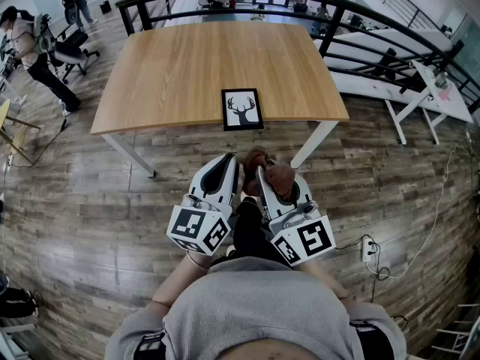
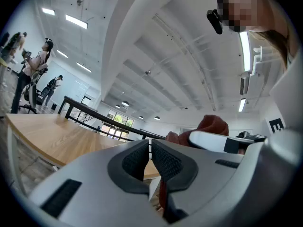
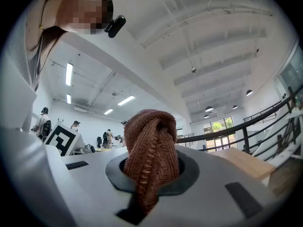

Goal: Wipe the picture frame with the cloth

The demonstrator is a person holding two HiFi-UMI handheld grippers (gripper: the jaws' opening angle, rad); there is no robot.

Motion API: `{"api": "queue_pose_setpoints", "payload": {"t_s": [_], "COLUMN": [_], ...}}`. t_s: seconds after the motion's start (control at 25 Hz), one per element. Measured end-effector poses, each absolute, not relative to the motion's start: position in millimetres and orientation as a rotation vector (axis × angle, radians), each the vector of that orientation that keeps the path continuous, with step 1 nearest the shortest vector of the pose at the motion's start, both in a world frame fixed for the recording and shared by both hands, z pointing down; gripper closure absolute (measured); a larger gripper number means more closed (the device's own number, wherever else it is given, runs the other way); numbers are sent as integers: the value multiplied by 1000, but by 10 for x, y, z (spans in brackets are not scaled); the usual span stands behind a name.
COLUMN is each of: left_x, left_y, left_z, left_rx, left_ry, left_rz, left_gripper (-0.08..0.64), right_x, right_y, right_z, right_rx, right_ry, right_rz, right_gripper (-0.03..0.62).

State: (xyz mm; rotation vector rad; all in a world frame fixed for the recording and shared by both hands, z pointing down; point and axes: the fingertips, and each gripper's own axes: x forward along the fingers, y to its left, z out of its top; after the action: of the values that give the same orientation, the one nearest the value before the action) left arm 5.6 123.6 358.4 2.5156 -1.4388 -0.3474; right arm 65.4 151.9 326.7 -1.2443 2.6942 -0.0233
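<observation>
A black picture frame [image 1: 242, 109] with a deer silhouette lies flat near the front edge of the wooden table [image 1: 180, 66]. Both grippers are held side by side in front of the person's body, short of the table and pointing toward it. My left gripper [image 1: 230, 162] [image 2: 150, 150] is shut, its dark pads together with nothing between them. The right gripper [image 1: 259, 172] [image 3: 151, 167] is shut on a bunched brown knitted cloth [image 1: 277, 175] [image 3: 151, 145], which bulges above the jaws and hangs below them. In the left gripper view the cloth [image 2: 213, 125] shows just to the right.
A black railing [image 1: 352, 17] runs behind and to the right of the table. White tables [image 1: 420, 81] stand at the right beyond it. People and a chair [image 1: 71, 51] are at the far left. A power strip [image 1: 368, 248] with a cable lies on the wood floor.
</observation>
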Motion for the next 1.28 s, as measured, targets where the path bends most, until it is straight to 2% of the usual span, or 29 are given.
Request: {"api": "queue_pose_setpoints", "payload": {"t_s": [0.32, 1.0, 1.28], "left_x": [76, 87, 69], "left_y": [649, -1722, -2183], "left_z": [3678, 3522, 3617], "left_rx": [2510, 2471, 2422], "left_ry": [-1453, -1531, -1595], "left_rz": [-314, -314, -328], "left_gripper": [551, 551, 551], "right_x": [629, 766, 731], "right_y": [933, -1549, -2058], "right_z": [3284, 2891, 3100], "right_rx": [-1226, -1166, -1100], "right_ry": [2693, 2719, 2757], "right_rz": [-23, 59, -8], "right_gripper": [546, 546, 546]}}
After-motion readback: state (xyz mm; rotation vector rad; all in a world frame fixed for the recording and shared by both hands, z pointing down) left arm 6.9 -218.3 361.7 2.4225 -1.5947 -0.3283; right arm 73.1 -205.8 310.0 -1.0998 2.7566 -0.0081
